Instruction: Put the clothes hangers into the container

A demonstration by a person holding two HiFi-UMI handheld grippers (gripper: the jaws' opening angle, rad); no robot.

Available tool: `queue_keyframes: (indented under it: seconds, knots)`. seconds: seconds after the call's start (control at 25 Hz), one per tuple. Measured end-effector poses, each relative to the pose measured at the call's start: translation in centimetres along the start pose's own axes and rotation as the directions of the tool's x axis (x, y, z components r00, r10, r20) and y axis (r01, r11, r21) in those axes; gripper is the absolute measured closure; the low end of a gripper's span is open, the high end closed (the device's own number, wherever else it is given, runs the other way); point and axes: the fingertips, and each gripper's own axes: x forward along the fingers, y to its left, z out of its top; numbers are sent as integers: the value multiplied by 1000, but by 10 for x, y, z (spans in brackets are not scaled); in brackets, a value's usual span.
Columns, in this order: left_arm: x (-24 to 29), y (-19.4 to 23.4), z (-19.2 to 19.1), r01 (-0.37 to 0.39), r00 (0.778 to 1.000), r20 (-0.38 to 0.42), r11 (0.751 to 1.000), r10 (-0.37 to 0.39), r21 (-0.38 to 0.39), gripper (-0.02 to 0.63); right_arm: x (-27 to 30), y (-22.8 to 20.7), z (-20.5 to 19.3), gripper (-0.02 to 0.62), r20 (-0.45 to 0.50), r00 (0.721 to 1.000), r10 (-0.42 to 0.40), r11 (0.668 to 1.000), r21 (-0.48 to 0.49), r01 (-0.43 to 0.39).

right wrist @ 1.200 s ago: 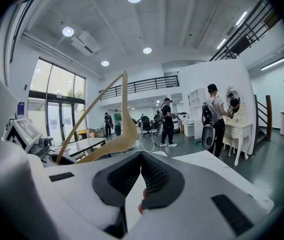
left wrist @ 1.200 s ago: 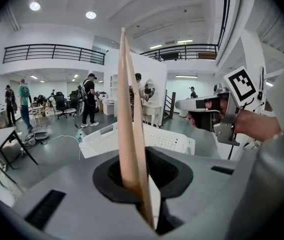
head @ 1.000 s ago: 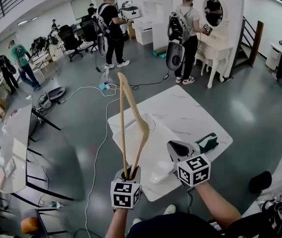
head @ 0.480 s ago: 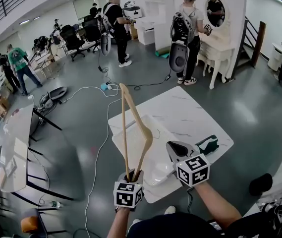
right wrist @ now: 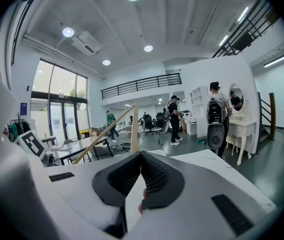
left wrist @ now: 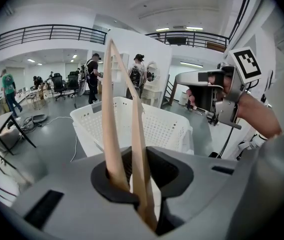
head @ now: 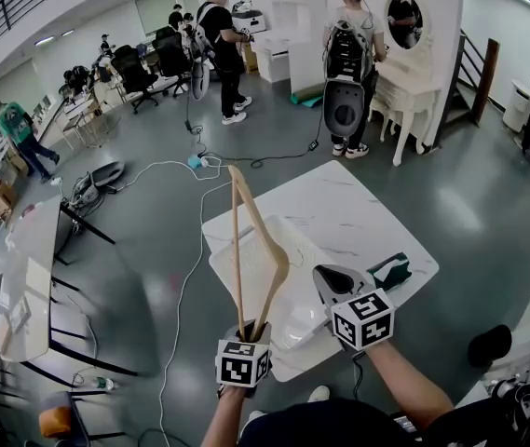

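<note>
- Stands mid-delivery, by the look of it: one wooden hanger (head: 237,250) carried, not yet in the white perforated basket (left wrist: 161,126).
- Shows the left gripper (head: 249,329) just off the near edge of the white marble table (head: 358,212), below the basket's near-left side. Holds the hanger upright there, its upper part rising over the basket.
- Shows the left jaws opening, with the hanger's two wooden limbs between them, one against each pad. Reads as the start of a release rather than a firm clamp.
- Shows the right gripper (right wrist: 142,164) near the table's near-right corner, beside the basket, its fingers drawn together at the tips with no hanger between them.
- Finds no hanger lying inside the basket, as far as the head view shows. Leaves part of the floor hidden behind the held hanger and the grippers.
- Leaves a dark green item (head: 390,270) at the near-right corner of the table, too small to identify.
- Judges the task barely begun: this hanger to drop or lower in, then any further ones to fetch, none of which appear on the table.
</note>
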Motion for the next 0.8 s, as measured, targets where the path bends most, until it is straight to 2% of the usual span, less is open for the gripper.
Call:
queue_keyframes:
  seconds: [0.52, 0.64, 0.8]
  knots:
    - [8, 3, -8, 19, 1000, -21, 999, -20, -50, 533, 1, -2, -4, 577, -15, 1000, -6, 1000, 0, 6]
    - [8, 4, -6, 24, 1000, -1, 997, -24, -77, 526, 1, -2, -4, 577, -17, 1000, -6, 1000, 0, 6]
    - [3, 9, 13, 39, 998, 63, 992, -31, -118, 520, 2, -4, -3, 577, -14, 1000, -8, 1000, 3, 8]
